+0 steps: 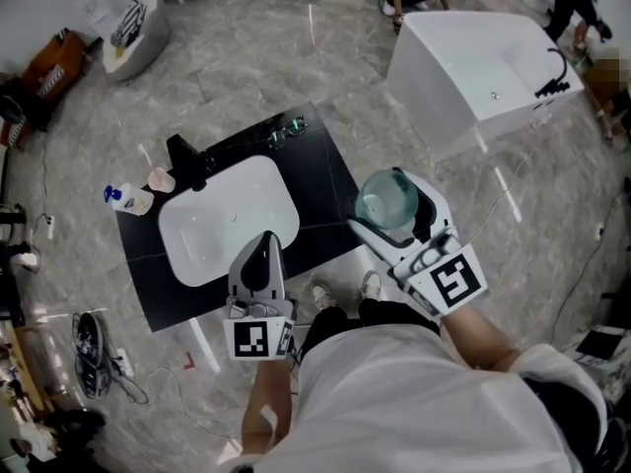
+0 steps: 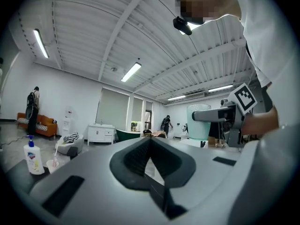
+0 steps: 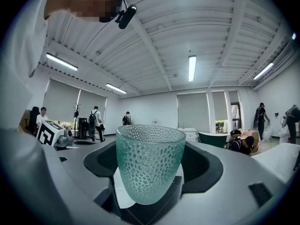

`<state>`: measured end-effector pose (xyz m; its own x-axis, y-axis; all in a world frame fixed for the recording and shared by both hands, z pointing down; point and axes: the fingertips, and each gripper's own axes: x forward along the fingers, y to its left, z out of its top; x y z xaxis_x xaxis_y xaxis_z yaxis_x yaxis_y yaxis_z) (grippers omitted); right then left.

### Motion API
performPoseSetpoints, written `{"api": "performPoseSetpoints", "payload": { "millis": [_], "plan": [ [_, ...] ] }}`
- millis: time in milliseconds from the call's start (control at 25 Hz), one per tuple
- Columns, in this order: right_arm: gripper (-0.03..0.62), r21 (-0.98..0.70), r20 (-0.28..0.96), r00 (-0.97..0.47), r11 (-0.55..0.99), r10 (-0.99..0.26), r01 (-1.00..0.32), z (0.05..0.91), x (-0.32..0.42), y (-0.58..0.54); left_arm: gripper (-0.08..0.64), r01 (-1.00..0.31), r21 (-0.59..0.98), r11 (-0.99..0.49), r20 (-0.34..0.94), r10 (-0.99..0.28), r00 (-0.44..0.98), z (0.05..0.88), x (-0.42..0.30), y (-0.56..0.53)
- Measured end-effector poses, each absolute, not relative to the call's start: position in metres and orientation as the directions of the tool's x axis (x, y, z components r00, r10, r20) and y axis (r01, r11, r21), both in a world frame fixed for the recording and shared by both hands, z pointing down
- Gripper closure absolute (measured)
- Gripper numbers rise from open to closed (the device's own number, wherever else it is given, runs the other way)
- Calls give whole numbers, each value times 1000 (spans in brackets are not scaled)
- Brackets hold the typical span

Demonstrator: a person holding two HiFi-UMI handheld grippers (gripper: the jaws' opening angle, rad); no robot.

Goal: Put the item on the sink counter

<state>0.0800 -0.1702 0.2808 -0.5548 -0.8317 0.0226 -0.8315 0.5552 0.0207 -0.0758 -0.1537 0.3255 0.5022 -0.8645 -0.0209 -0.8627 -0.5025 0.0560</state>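
Observation:
A pale green dimpled glass cup (image 1: 385, 201) stands upright between the jaws of my right gripper (image 1: 396, 197), which is shut on it. It hangs in the air just off the right edge of the black sink counter (image 1: 320, 180). In the right gripper view the cup (image 3: 150, 165) fills the middle, clamped low in my right gripper (image 3: 150, 172). My left gripper (image 1: 263, 242) is shut with nothing in it, over the front rim of the white basin (image 1: 212, 230). Its tips (image 2: 150, 142) meet in the left gripper view, where the cup (image 2: 199, 121) shows at right.
On the counter stand a black faucet (image 1: 185, 161), a soap bottle (image 1: 128, 199), a small pink cup (image 1: 161, 179) and eyeglasses (image 1: 286, 129). A white bathtub (image 1: 483, 67) sits far right. Shoes (image 1: 89, 353) and cables lie on the floor at left.

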Motion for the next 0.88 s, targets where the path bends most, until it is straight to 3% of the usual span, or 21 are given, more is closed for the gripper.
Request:
{"api": "performPoseSetpoints", "payload": {
  "millis": [880],
  "plan": [
    [189, 38, 17, -608, 609, -793, -793, 286, 82, -180, 558, -896, 51, -441, -3, -897, 442, 328, -71, -142]
  ]
}}
